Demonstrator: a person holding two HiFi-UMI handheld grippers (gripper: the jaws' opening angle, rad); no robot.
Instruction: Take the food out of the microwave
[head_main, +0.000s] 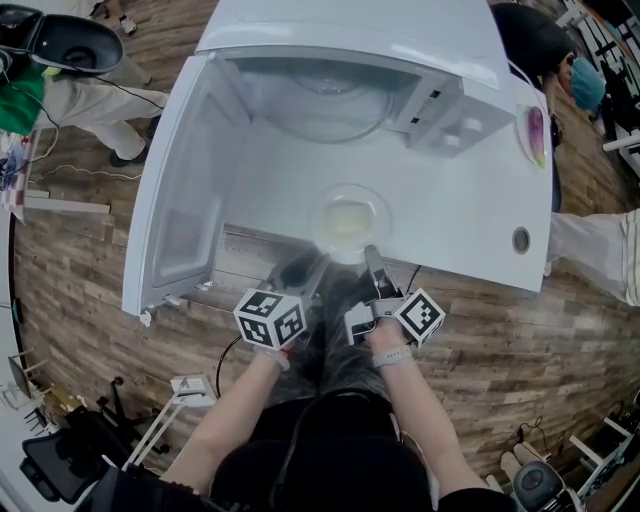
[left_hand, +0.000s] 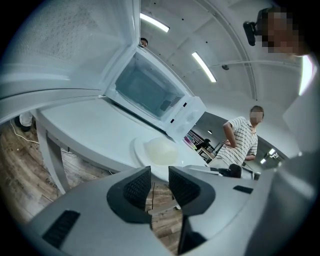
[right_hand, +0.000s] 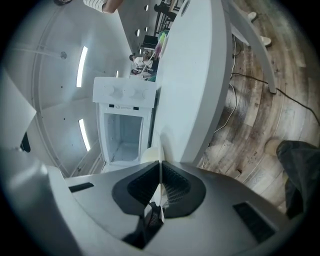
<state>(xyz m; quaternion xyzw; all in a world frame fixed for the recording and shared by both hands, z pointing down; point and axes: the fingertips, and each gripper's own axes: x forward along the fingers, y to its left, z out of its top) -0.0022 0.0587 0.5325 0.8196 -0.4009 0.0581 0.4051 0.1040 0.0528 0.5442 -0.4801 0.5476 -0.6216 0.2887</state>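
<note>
A clear glass plate (head_main: 350, 218) with pale food on it sits on the white table (head_main: 470, 220), near its front edge and in front of the open microwave (head_main: 330, 90). My right gripper (head_main: 372, 255) is shut on the plate's near rim; in the right gripper view the thin rim (right_hand: 152, 154) runs between the closed pads of the right gripper (right_hand: 160, 182). My left gripper (head_main: 305, 268) hovers just left of it at the table edge. In the left gripper view the left gripper (left_hand: 159, 186) stands open with nothing between its pads, and the plate (left_hand: 157, 150) lies just ahead.
The microwave door (head_main: 185, 190) swings out to the left over the table. A pink and green object (head_main: 536, 135) lies at the table's right edge, by a round hole (head_main: 520, 240). A person in a striped shirt (left_hand: 242, 137) stands beyond the table. Cables run across the wooden floor.
</note>
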